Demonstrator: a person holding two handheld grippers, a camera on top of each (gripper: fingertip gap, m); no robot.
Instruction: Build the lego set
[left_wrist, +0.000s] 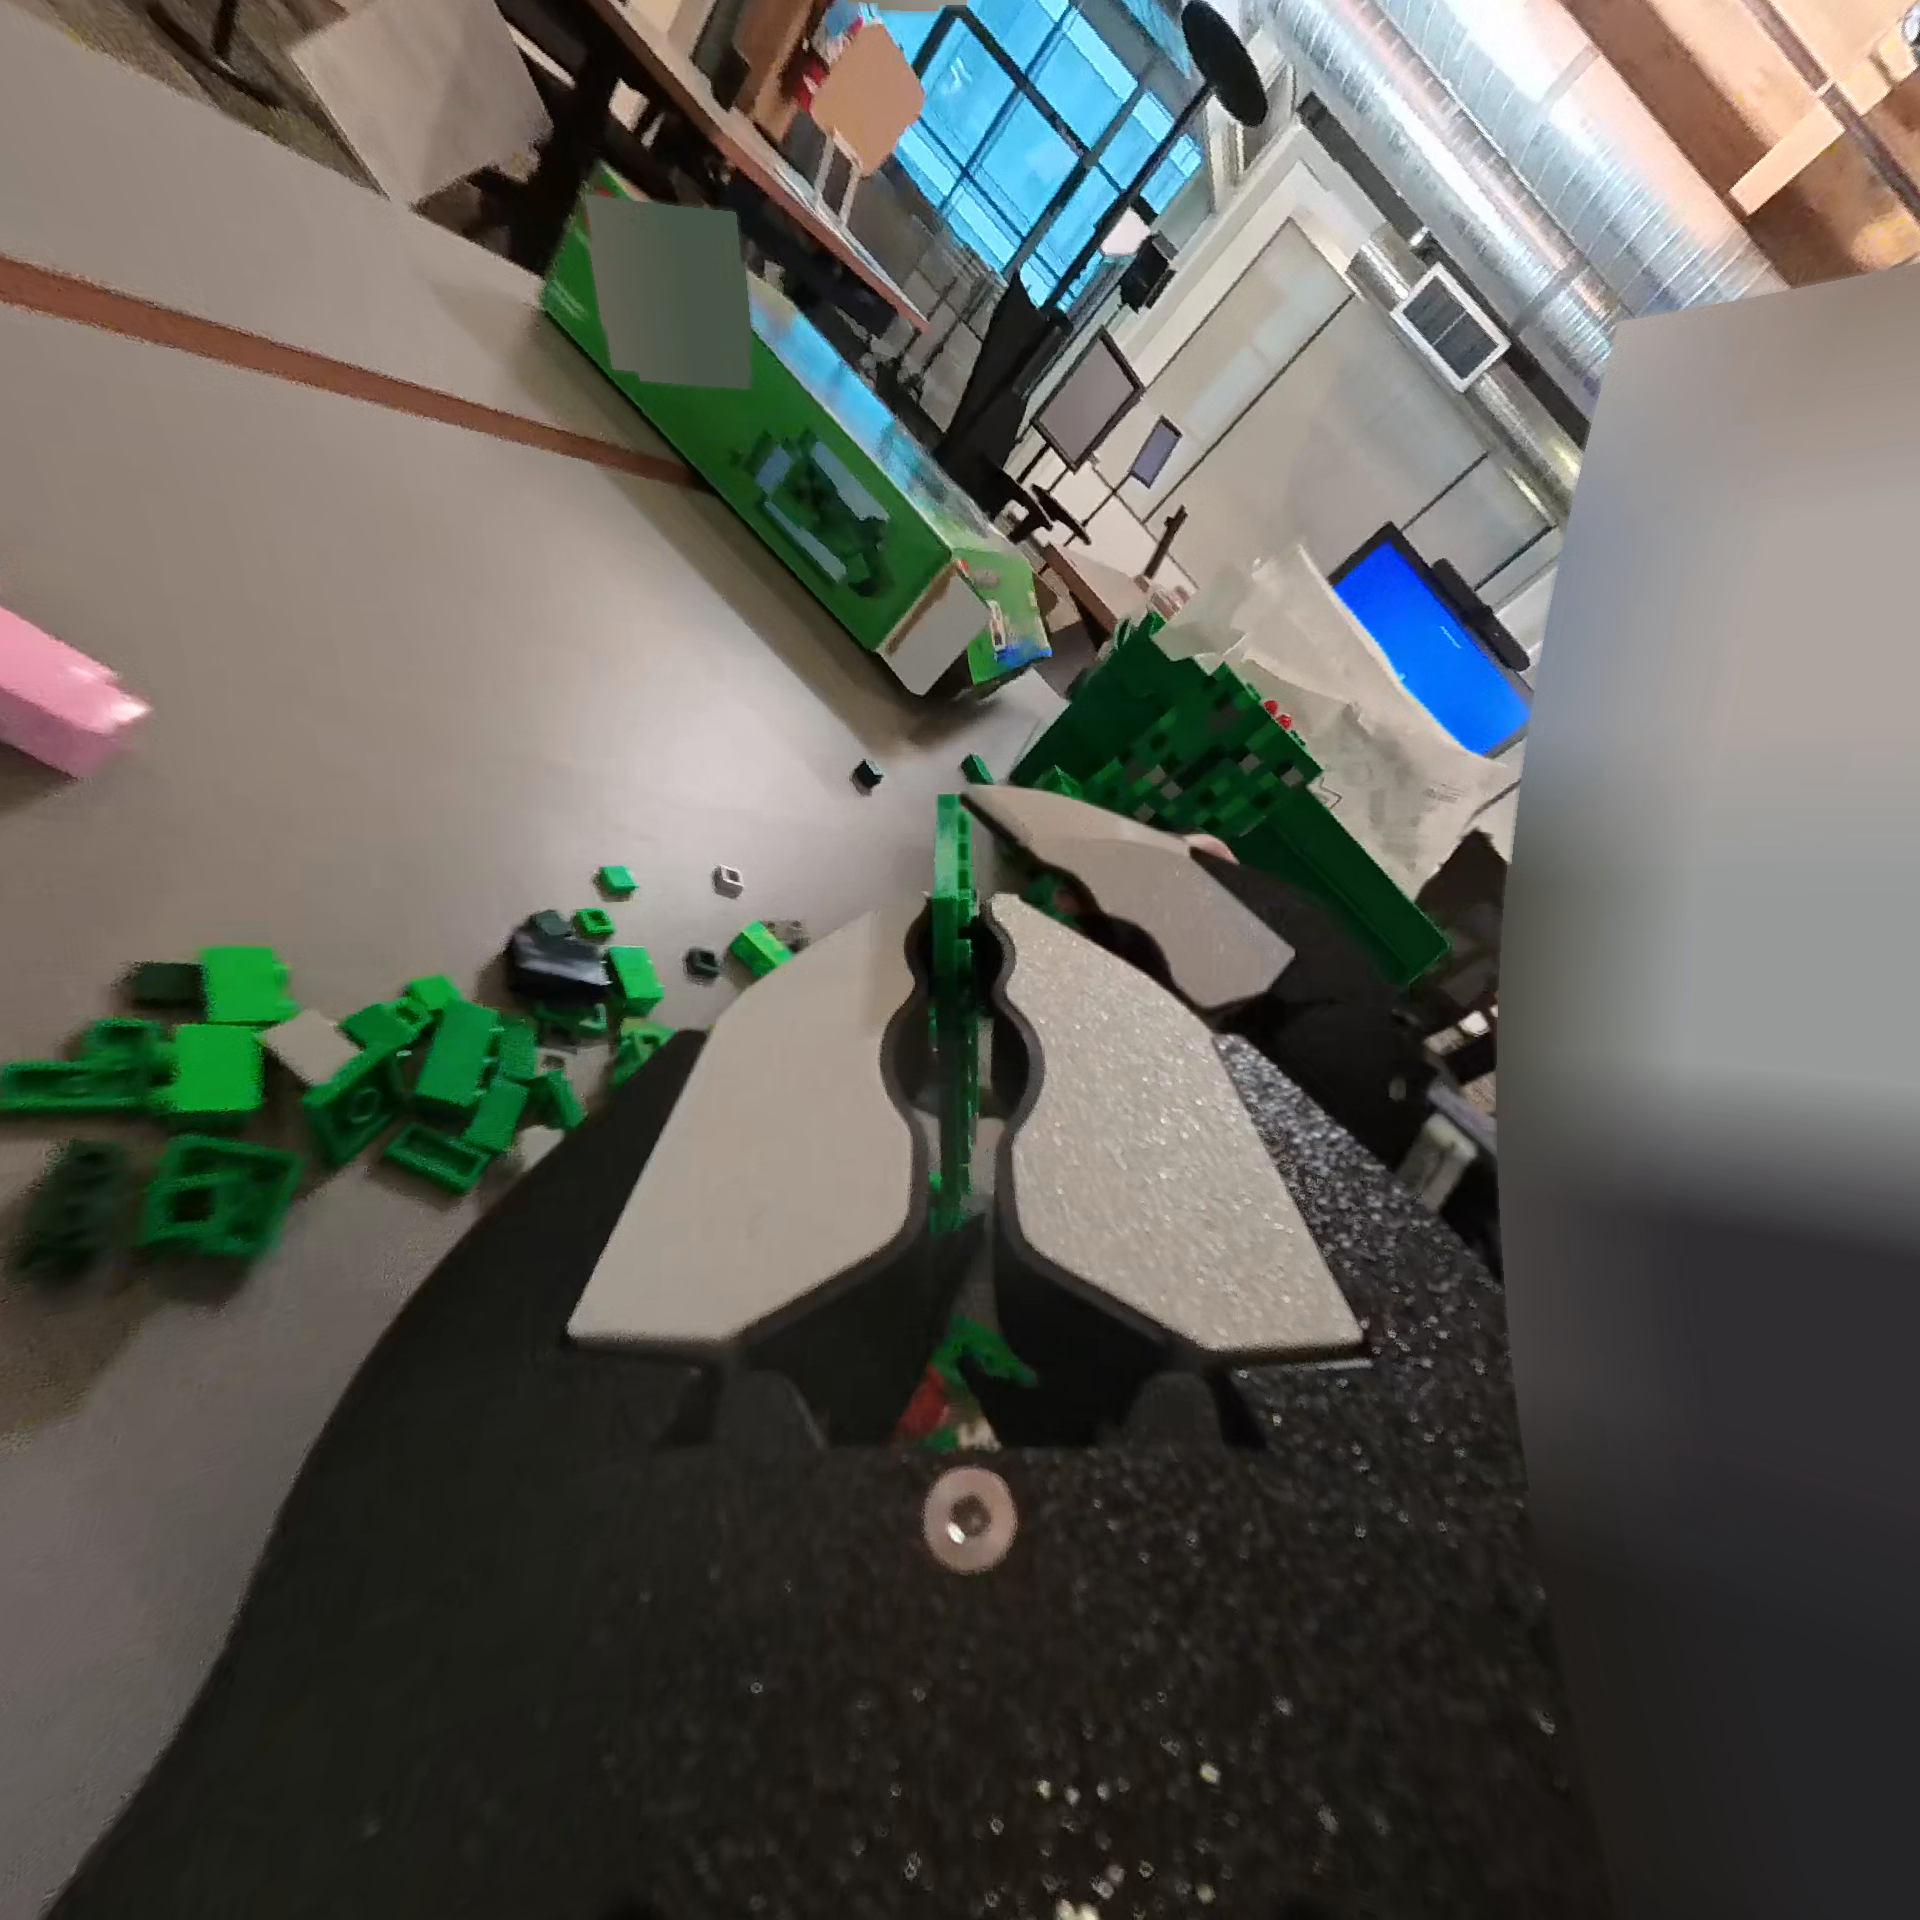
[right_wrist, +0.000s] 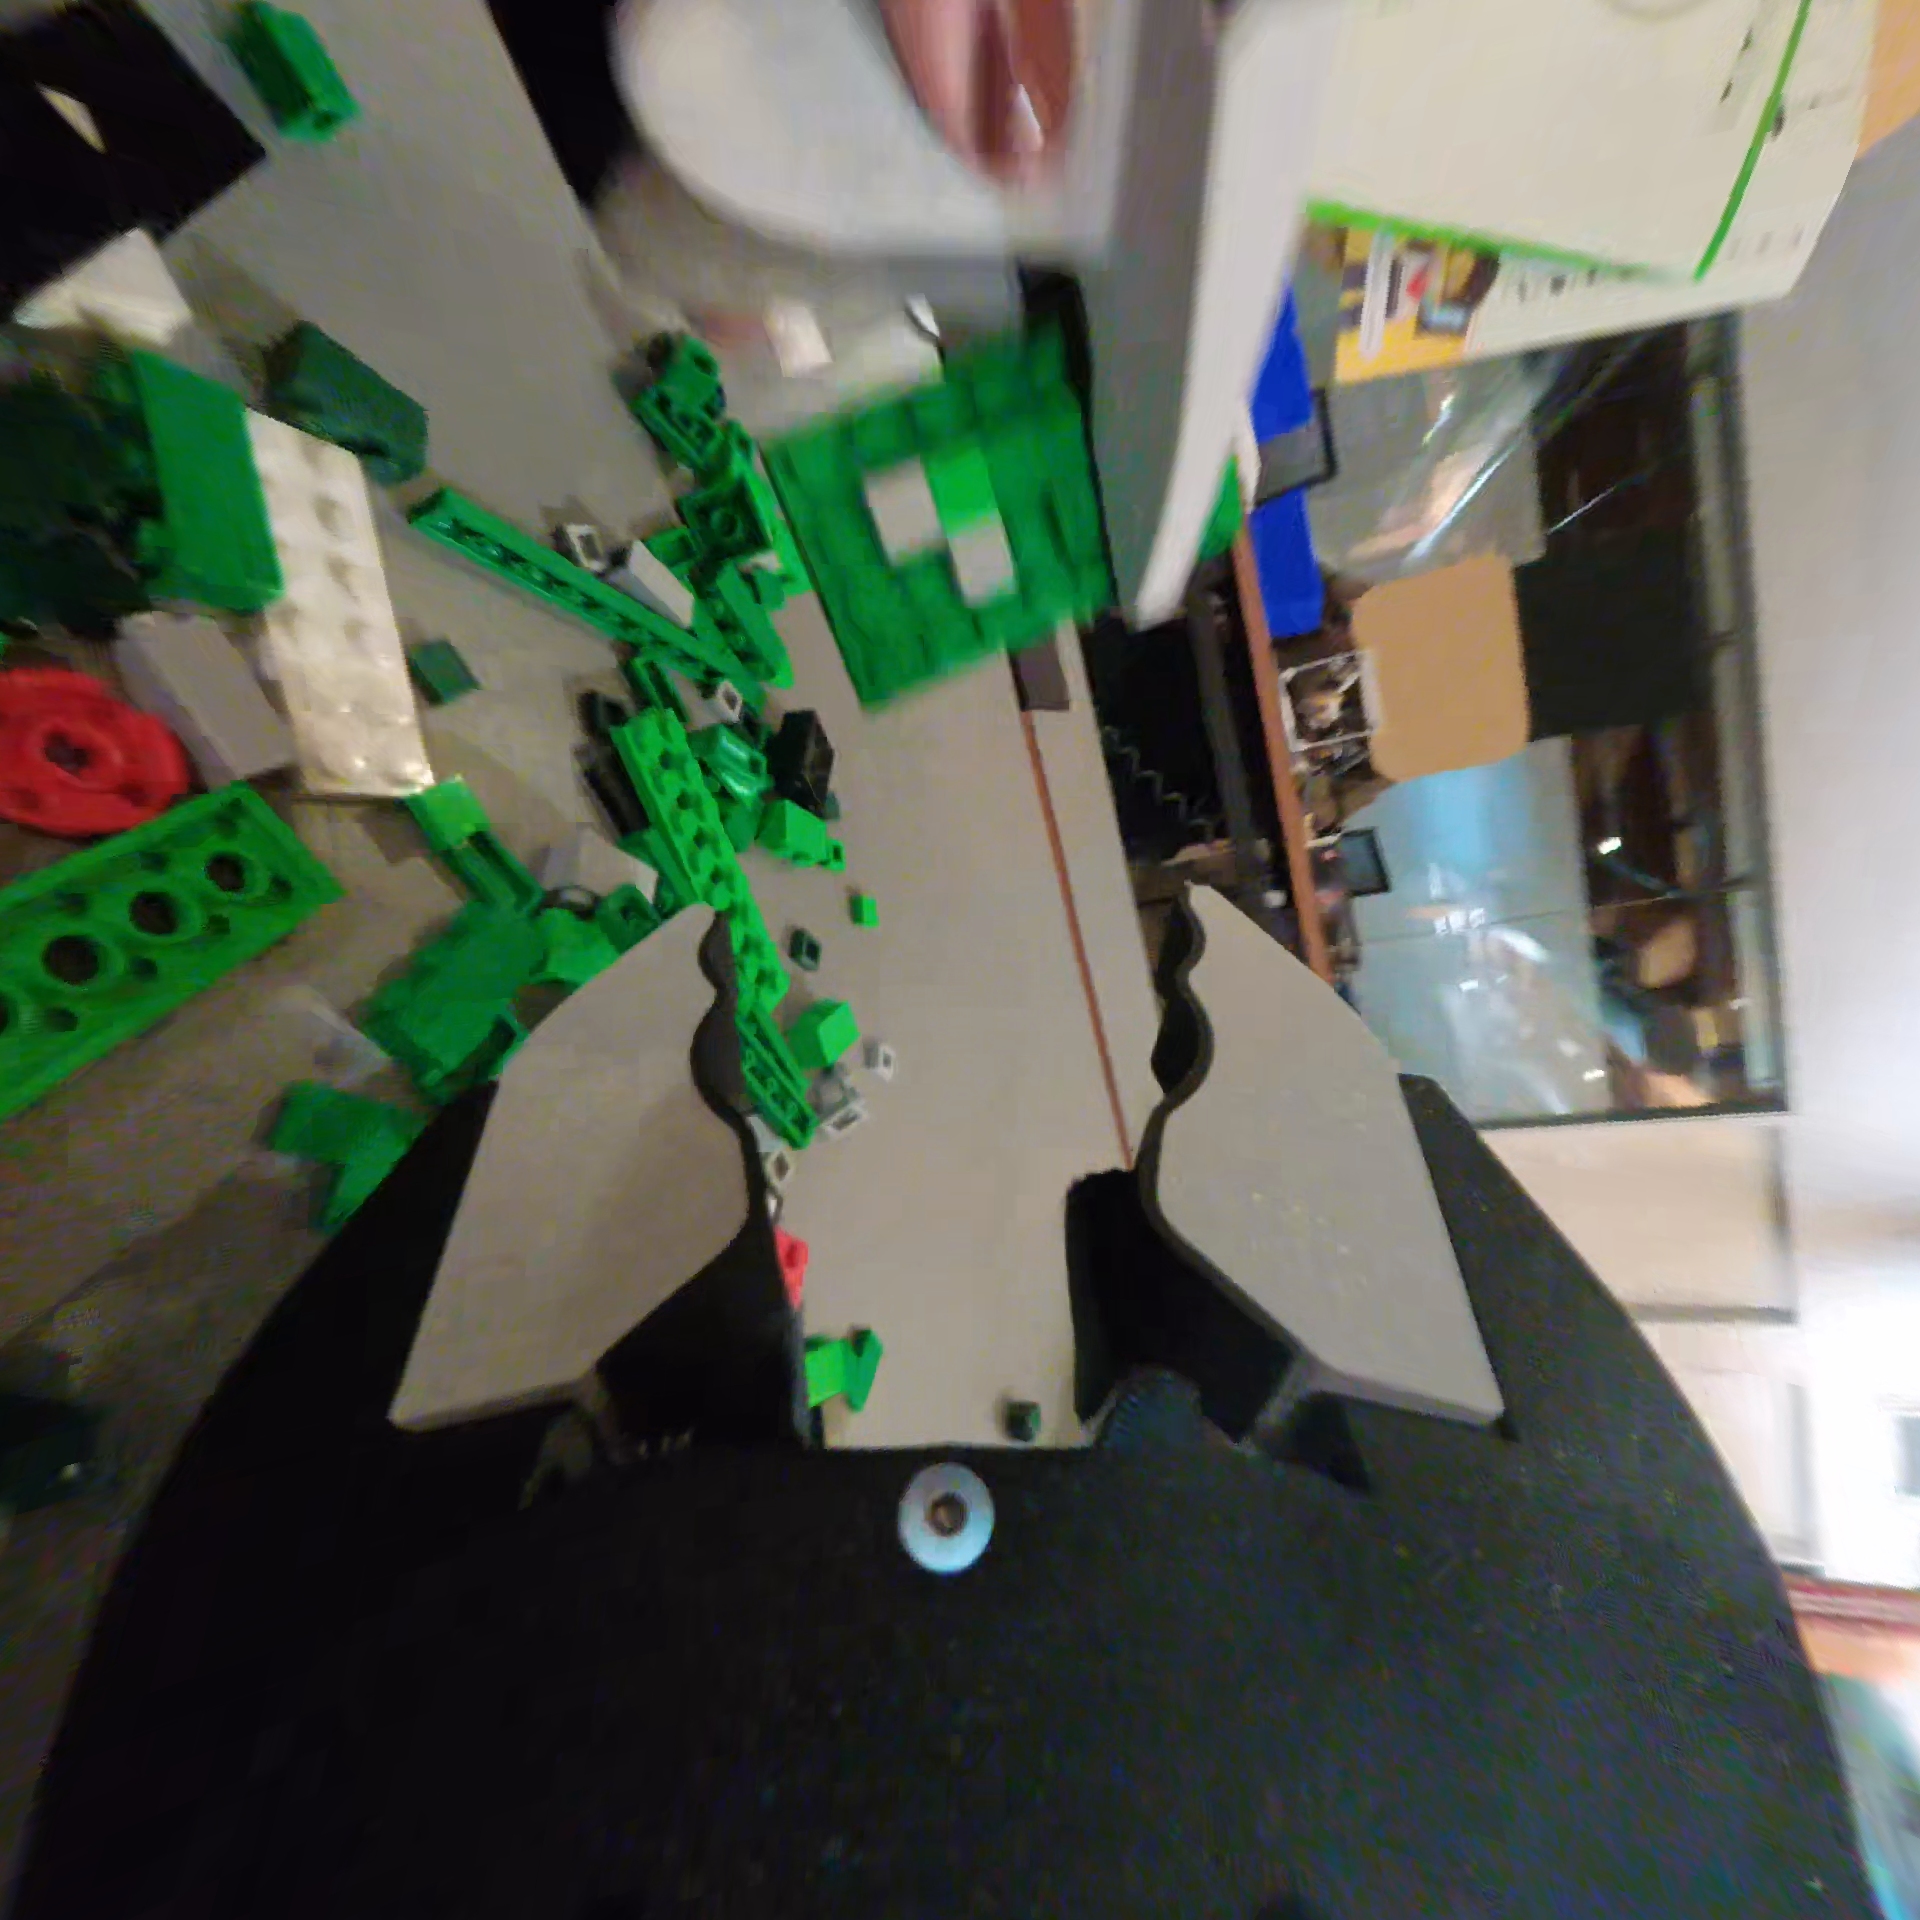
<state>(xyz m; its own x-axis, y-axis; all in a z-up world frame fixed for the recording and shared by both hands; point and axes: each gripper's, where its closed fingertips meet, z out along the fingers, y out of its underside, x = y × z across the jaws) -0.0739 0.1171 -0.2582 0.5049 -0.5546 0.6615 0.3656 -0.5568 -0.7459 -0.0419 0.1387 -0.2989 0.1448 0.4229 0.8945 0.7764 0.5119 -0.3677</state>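
The room is a wide workshop with a ribbed silver duct (left_wrist: 1455, 197) overhead, blue-lit windows (left_wrist: 1039, 135) and a blue screen (left_wrist: 1439, 644) far behind the green plate. Under everything runs a grey table (left_wrist: 395, 644), crossed by a thin brown seam (left_wrist: 343, 374) left of the plate. The green box (left_wrist: 790, 457) lies beyond the plate along the table's far edge; it carries pictures and print, part of it masked, and the print is not repeated here. A larger green build (left_wrist: 1195, 748) stands just behind the plate, with clear plastic bags behind it. The left gripper (left_wrist: 961, 925) has its grey fingers pressed together on the green plate (left_wrist: 954, 935), which stands edge-on between them, lifted over the table. In the right wrist view the right gripper (right_wrist: 940, 935) hovers with fingers wide apart and nothing between them, only bare table and the seam; the plate assembly (right_wrist: 935, 520) shows blurred ahead of it. Loose bricks (left_wrist: 312, 1070) are scattered left of the plate, mostly green. A red disc (right_wrist: 73, 753) lies far left in the right wrist view. A pink block (left_wrist: 52, 691) sits well left of the plate.
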